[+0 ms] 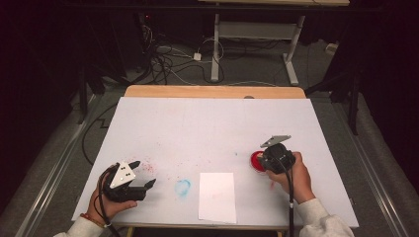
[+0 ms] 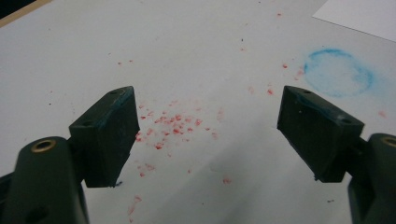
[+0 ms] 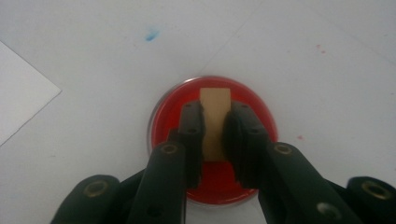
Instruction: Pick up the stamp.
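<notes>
Partly hidden, a tan block sits clamped in right gripper jaws (over red dish); left gripper gapes.

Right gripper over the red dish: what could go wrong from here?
1. The right gripper pinches the tan block by its lower part over the red dish; a loose grip could let it tilt or drop into the ink.
2. A freshly inked block may drip on the way to the white sheet; red specks and a blue ring already mark the table.
3. Pressing hard could slide the shallow dish.
</notes>
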The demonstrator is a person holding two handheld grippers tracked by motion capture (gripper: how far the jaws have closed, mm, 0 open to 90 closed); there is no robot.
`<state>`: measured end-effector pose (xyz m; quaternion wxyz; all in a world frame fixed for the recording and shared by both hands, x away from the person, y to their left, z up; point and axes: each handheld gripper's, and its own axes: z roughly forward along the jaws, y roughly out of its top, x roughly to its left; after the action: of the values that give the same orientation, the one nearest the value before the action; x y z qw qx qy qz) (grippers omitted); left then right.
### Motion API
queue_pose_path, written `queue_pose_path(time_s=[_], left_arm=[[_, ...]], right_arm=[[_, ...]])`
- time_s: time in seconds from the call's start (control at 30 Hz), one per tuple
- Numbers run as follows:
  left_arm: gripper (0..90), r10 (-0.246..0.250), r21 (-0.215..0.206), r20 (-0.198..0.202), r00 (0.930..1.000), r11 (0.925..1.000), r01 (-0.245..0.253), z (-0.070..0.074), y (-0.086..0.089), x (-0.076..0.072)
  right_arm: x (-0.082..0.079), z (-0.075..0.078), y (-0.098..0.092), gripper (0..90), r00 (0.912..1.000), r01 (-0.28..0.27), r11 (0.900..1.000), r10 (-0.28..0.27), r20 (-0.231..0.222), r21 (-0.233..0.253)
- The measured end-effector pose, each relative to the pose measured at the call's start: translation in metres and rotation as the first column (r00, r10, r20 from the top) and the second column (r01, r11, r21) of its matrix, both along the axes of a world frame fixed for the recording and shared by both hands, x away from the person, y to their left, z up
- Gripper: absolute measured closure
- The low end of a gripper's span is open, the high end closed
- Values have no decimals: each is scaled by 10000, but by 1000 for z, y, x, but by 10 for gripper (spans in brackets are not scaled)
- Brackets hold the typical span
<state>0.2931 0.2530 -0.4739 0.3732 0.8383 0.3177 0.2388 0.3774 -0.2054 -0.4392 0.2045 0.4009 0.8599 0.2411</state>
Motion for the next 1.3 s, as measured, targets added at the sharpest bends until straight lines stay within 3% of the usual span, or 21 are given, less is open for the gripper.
queue_pose_path(time_s=[0.07, 0.1, 0.17, 0.2, 0.23, 0.33, 0.47, 0.6, 0.8, 1.0, 1.3], left_arm=[[200, 17, -15, -20, 10000, 10000, -17, 0, 0, 1], [200, 24, -6, -24, 10000, 10000, -24, 0, 0, 1], [200, 30, -8, -10, 10000, 10000, -30, 0, 0, 1], [200, 55, 21, 7, 10000, 10000, -55, 0, 0, 1], [200, 83, 37, 22, 10000, 10000, -83, 0, 0, 0], [200, 64, 43, 10, 10000, 10000, -64, 0, 0, 0], [200, 49, 70, 11, 10000, 10000, -49, 0, -1, 0], [200, 35, 96, 2, 10000, 9999, -35, 0, 0, 0], [200, 5, 82, -11, 10000, 10000, -5, 0, 0, 0], [202, -61, 155, -30, 10000, 9999, 61, 0, 0, 0], [201, -33, 167, -49, 10000, 9999, 33, -1, 0, 0]], right_arm=[[-4, 15, -7, 766, 9996, -8, 9986, -6, 271, 520], [-4, 15, -7, 766, 9996, -8, 9986, -6, 271, 520], [-12, 37, -13, 765, 9963, -70, 9963, -4, 856, 860], [-12, 37, -13, 765, 9963, -70, 9963, -4, 856, 860], [-17, 49, -17, 765, 9940, -165, 9943, 50, 1094, 1050], [-24, 61, -20, 765, 9906, -282, 9928, 122, 1361, 1164], [-28, 66, -19, 765, 9902, -344, 9927, 181, 1388, 1156], [-27, 63, -17, 765, 9900, -669, 9931, 541, 1303, 960], [-20, 47, -13, 765, 9936, -613, 9959, 546, 986, 668], [-9, 24, -8, 765, 9978, -586, 9979, 577, 334, 289], [-3, 9, -5, 765, 9981, -594, 9982, 593, -143, -60]])
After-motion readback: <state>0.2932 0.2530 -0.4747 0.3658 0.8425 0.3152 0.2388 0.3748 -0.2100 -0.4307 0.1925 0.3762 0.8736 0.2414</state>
